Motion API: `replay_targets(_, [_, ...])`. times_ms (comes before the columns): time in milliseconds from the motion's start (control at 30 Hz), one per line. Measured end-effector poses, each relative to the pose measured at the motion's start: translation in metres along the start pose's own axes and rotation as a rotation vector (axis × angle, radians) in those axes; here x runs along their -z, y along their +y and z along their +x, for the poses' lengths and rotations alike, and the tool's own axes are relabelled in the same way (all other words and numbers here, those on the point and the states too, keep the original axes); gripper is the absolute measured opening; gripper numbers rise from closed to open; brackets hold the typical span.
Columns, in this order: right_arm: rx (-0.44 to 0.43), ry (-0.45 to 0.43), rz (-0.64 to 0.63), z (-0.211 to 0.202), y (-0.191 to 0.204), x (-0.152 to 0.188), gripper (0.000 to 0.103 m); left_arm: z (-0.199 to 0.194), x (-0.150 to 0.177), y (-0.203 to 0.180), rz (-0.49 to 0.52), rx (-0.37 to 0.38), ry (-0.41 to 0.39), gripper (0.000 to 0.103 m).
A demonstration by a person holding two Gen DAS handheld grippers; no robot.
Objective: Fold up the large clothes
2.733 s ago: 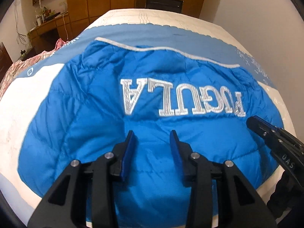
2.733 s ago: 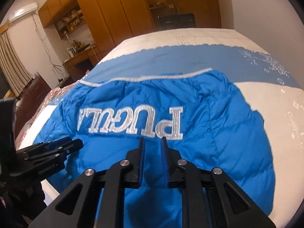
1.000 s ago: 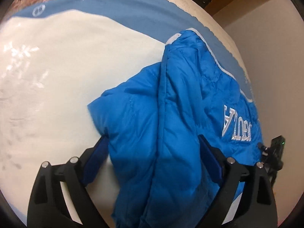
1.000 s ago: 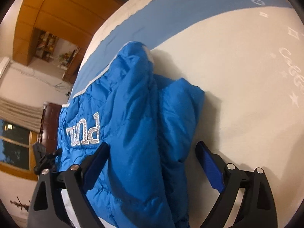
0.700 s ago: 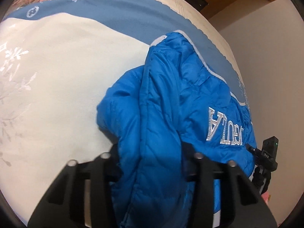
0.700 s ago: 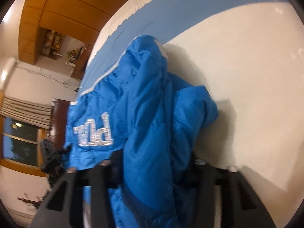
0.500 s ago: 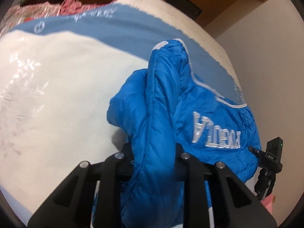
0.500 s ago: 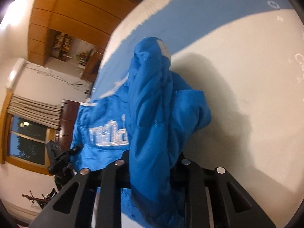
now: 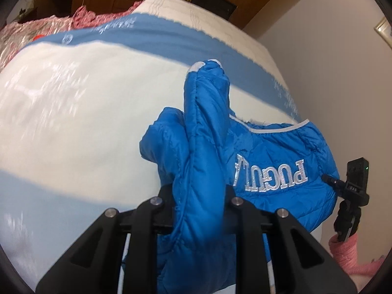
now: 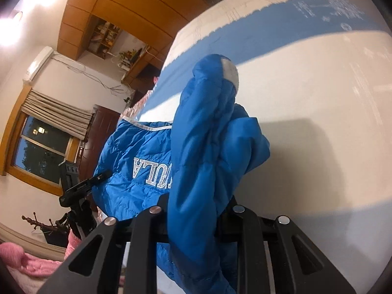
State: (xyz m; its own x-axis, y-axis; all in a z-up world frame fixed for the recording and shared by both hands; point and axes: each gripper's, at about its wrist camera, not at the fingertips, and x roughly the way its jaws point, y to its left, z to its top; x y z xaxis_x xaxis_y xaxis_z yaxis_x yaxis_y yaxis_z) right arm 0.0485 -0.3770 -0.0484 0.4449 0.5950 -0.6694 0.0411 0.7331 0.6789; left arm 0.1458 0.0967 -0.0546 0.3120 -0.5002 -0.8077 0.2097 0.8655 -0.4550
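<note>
Left gripper (image 9: 199, 210) clamped on a thick bunch of the blue jacket (image 9: 276, 161), jaws just closed from wide apart with the padded fabric between them; right gripper (image 10: 193, 218) clamped the same way on the opposite side of the garment, likewise just closed on it. A second ago both straddling the jacket's side edges with jaws spread, the garment lying slack on the bed; now both sides gathered into upright ridges and raised off the bedspread (image 9: 73, 127), the white-trimmed hem ends (image 10: 230, 71) standing up past the jaws. Lettered back panel hanging slack between the two grips, its lower part apparently off the bedspread, near the bed's near edge. Judged for the task: grips secured and the lift under way, likely to carry the jacket over into a fold, no fold laid down yet. Beyond the jacket, cream bedspread with a blue band (image 10: 281, 22) running across the far part of the bed, pink cloth (image 9: 44, 27) heaped at the far left corner. Around the bed, wooden wardrobes (image 10: 117, 2), a curtained window (image 10: 41, 147) dark outside, pale walls.
</note>
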Motion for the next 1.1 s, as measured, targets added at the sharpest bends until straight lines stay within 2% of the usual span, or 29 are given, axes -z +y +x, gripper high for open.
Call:
replay_targets(200, [0.05, 0.05, 0.042, 0.001, -0.008, 0.045, 0.023, 0.009, 0.05, 0.02, -0.04, -0.074, 0.081, 0.023])
replay_targets(333, [0.072, 0.059, 0.111, 0.011, -0.027, 0.054, 0.023, 0.02, 0.071, 0.037, -0.052, -0.141, 0.089, 0.027])
replay_targets(400, [0.083, 0.06, 0.147, 0.017, -0.04, 0.054, 0.023, 0.03, 0.063, 0.041, -0.039, -0.151, 0.086, 0.032])
replay_targets(600, [0.212, 0.071, 0.12, 0.048, -0.061, 0.062, 0.028, 0.06, 0.062, 0.056, -0.022, -0.15, 0.085, 0.047])
replay_targets(733, [0.215, 0.048, 0.125, 0.056, -0.066, 0.067, 0.03, 0.066, 0.067, 0.063, -0.049, -0.142, 0.059, 0.051])
replay_targets(867, [0.258, 0.034, 0.112, 0.052, -0.061, 0.073, 0.035, 0.057, 0.069, 0.059, -0.068, -0.163, 0.067, 0.051])
replay_targets(933, [0.291, 0.033, 0.104, 0.048, -0.057, 0.077, 0.042, 0.048, 0.065, 0.053, -0.075, -0.187, 0.079, 0.051])
replay_targets(1000, [0.363, 0.03, 0.053, 0.04, -0.042, 0.077, 0.045, 0.035, 0.064, 0.046, -0.063, -0.222, 0.075, 0.051])
replay_targets(1100, [0.479, -0.008, -0.029, 0.022, -0.016, 0.081, 0.046, 0.009, 0.064, 0.036, -0.041, -0.273, 0.032, 0.051])
